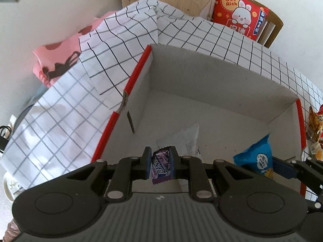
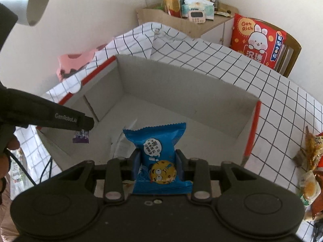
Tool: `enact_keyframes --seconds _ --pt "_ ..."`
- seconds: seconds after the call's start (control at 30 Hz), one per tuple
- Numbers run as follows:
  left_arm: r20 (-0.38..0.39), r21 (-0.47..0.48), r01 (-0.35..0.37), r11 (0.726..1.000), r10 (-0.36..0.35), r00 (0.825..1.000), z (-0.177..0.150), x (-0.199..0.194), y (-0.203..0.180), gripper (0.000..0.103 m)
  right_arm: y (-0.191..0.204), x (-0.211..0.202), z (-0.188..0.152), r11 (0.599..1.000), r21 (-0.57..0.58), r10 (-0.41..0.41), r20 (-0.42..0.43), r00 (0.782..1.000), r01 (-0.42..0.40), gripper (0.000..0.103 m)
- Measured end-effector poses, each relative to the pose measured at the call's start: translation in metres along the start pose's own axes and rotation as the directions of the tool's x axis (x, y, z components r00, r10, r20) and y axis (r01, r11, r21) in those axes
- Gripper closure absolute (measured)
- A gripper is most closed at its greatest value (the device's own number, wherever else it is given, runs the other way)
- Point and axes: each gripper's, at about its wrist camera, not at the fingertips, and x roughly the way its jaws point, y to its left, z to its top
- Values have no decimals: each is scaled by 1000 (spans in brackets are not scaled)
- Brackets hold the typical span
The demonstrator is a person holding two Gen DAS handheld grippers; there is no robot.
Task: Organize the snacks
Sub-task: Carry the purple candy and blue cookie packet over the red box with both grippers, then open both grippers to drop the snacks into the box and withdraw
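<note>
Two hand-held grippers hover over an open white cardboard box [image 1: 212,109] with red-edged walls, resting on a black-gridded white tablecloth [image 1: 60,125].

The left gripper [image 1: 160,164] has its tongs drawn narrow, pinching a small purple candy wrapper [image 1: 160,166] at six o'clock in its view. The wrapper's print is partly covered by the blue pads, so it is hard to read.

The right gripper [image 2: 158,165] clamps a blue cookie packet [image 2: 156,155] showing a yellow cartoon cookie face. The packet's lower edge is hidden behind the gripper body.

On the box floor lies a pale crumpled wrapper [image 1: 185,141], half hidden behind both grippers.

At three o'clock, outside the box, loose orange and yellow snack packets [image 2: 310,161] are cut off by the frame edge.

At one o'clock sits a red rabbit cushion [image 2: 258,40] on a wooden chair.
</note>
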Motion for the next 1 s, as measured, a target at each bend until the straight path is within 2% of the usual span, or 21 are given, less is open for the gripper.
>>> enact_keyframes --seconds 0.43,0.53,0.77,0.9,0.97,1.0 --pt "-42 13 0 1000 1 999 -11 23 -1 85 3 22 -8 1000 -8 -24 -51 998 23 65" --pt "-52 -1 14 1000 -14 999 -11 22 1 82 3 21 -9 1000 -7 -25 -51 998 24 65" --pt "-28 -16 42 999 -42 999 -12 13 3 75 0 11 -12 1000 7 -5 -42 999 5 53" --pt "-3 -13 49 999 -49 999 -13 4 3 70 0 -3 -12 1000 25 17 -17 1000 -17 39" --pt "17 -15 54 998 -53 998 -14 -2 3 59 0 -12 -13 999 25 23 2 1000 -23 37" --pt "28 -14 58 998 -58 998 -15 -6 2 57 -1 -18 -13 999 25 27 14 1000 -27 36"
